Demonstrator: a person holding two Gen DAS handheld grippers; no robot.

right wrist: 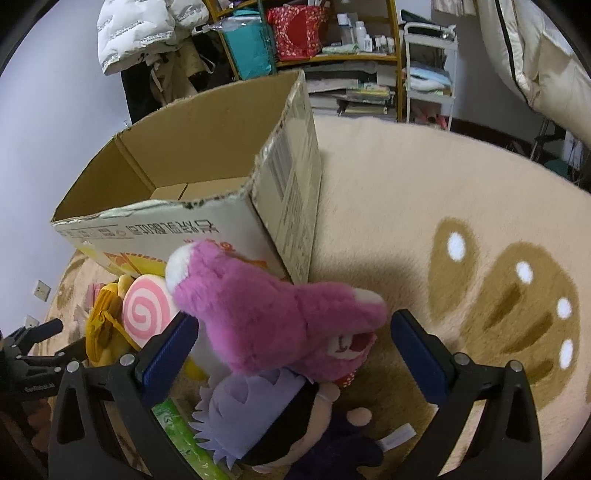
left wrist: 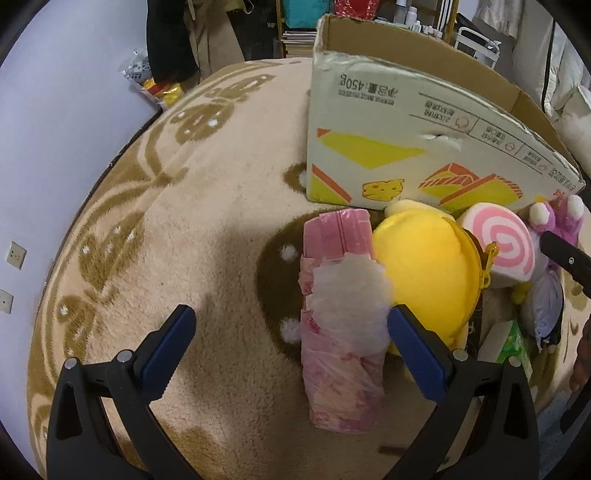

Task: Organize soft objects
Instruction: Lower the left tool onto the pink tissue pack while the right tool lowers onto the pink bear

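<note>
Left fingers: the left gripper [left wrist: 291,345] was wide open, holding nothing, with the pink wrapped pack [left wrist: 341,321] lying between its blue pads
Right fingers: the right gripper [right wrist: 293,345] was wide open too, with the pink plush toy [right wrist: 273,314] between its pads but not squeezed
Box: the cardboard box [right wrist: 207,147] stood open and the part of its inside that showed looked bare
Done so far: it looked like nothing was put away yet
Left to do: the yellow plush [left wrist: 421,273], the pink swirl cushion [left wrist: 498,243], the doll with pale purple hair [right wrist: 258,410], the green pack [right wrist: 184,439] and both pink things lay in a heap just beside the box
Surface: a fluffy cream rug [right wrist: 424,206] with brown shapes and white dots
Room: shelves [right wrist: 354,55] of books and bottles stood behind, with a white coat [right wrist: 147,26] hanging
</note>
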